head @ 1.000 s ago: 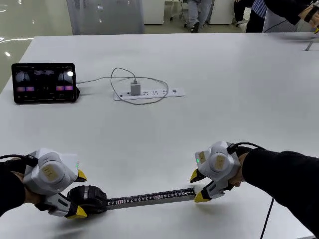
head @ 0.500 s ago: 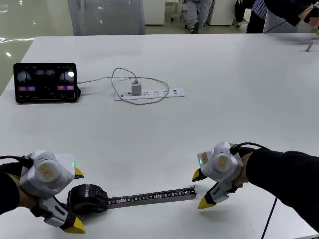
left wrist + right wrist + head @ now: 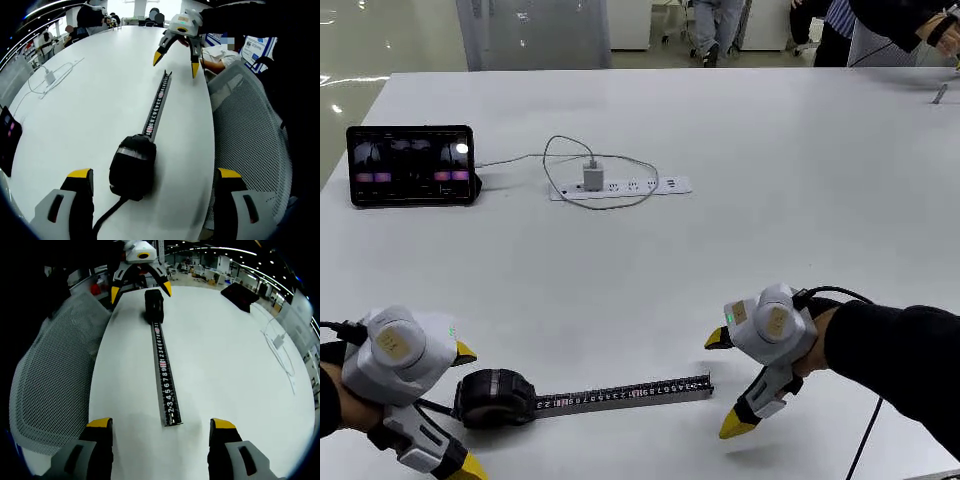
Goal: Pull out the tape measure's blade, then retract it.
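Observation:
The black tape measure case (image 3: 495, 397) lies on the white table (image 3: 720, 230) near its front edge. Its blade (image 3: 625, 394) is drawn out to the right and lies flat. My left gripper (image 3: 468, 410) stands open just left of the case, its yellow tips on either side of it and apart from it. In the left gripper view the case (image 3: 132, 166) sits between my open jaws, and the blade (image 3: 157, 102) runs toward the right gripper (image 3: 175, 65). My right gripper (image 3: 723, 385) is open just past the blade's end (image 3: 171, 422), not touching it.
A dark tablet (image 3: 410, 165) stands at the far left. A white power strip (image 3: 620, 187) with a charger and looped cable lies mid-table. A mesh chair (image 3: 250, 125) is beside the table's near edge. People stand beyond the far edge.
Both grippers have opened and drawn back: the left let go of the case, the right let go of the blade's end. The blade stays out on the table.

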